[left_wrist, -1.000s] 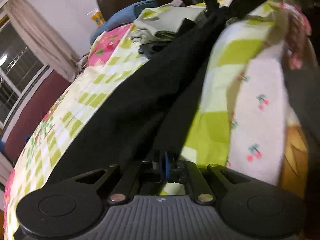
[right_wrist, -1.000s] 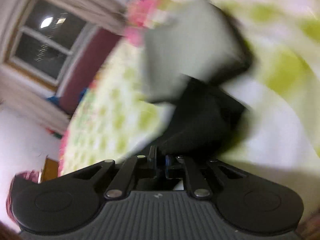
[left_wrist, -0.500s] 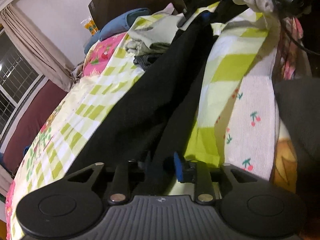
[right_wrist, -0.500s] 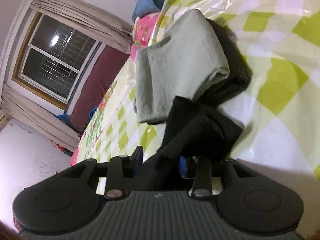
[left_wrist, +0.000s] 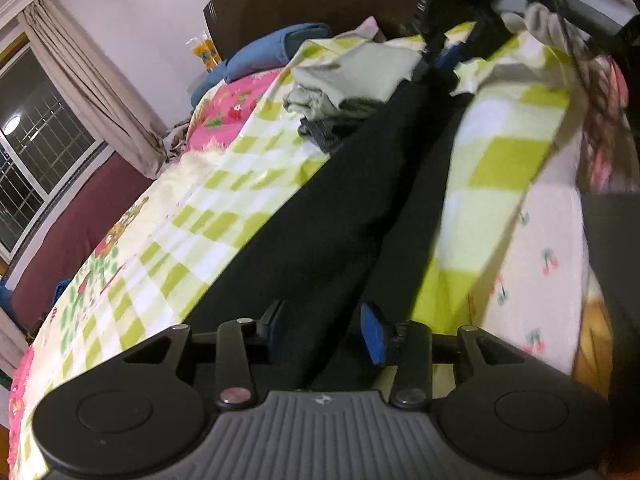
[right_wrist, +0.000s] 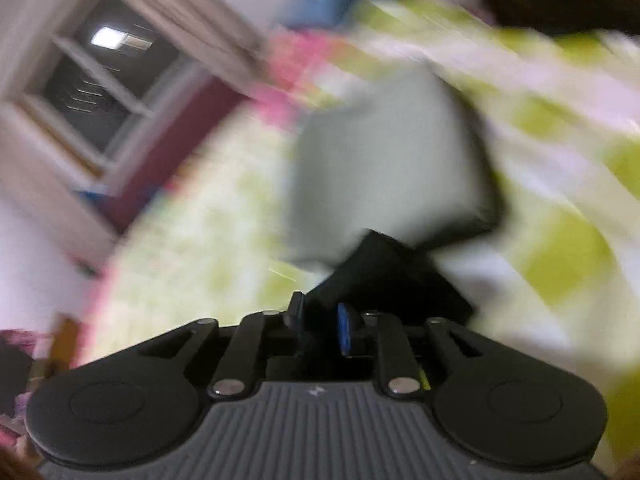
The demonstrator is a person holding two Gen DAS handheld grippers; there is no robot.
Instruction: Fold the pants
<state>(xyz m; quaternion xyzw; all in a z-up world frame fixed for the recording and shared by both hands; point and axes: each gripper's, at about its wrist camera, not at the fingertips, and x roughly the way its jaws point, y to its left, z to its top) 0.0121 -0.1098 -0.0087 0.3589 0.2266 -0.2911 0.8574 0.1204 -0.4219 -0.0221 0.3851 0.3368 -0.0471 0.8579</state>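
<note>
My left claw (left_wrist: 324, 330) has just been opening; jaws stand apart now, w/ the black pants (left_wrist: 340, 200) running between them but the blue pad (left_wrist: 374, 334) not pressing the cloth. From there the pants stretch away ahead of me, long and dark, across the bed's green-checked cover (left_wrist: 224, 200) up to my right claw (left_wrist: 444, 58) at the far end, top right of this view, gripped by a gloved hand (left_wrist: 560, 4). Left of that far end sits a pile of folded clothes (left_wrist: 344, 88), pale green on top, darker stuff under. Further left: blue pillow (left_wrist: 272, 52), curtain (left_wrist: 92, 92), window (left_wrist: 36, 160).

Right wrist view is badly blurred. My right claw (right_wrist: 320, 328) has its jaws narrow, just been opening a bit; a bunched end of the pants (right_wrist: 392, 280) sits between and just ahead of them. Can't tell if the pads still pinch it. The pale green folded piece (right_wrist: 384, 168) lies right beyond, on the checked cover (right_wrist: 560, 248).
</note>
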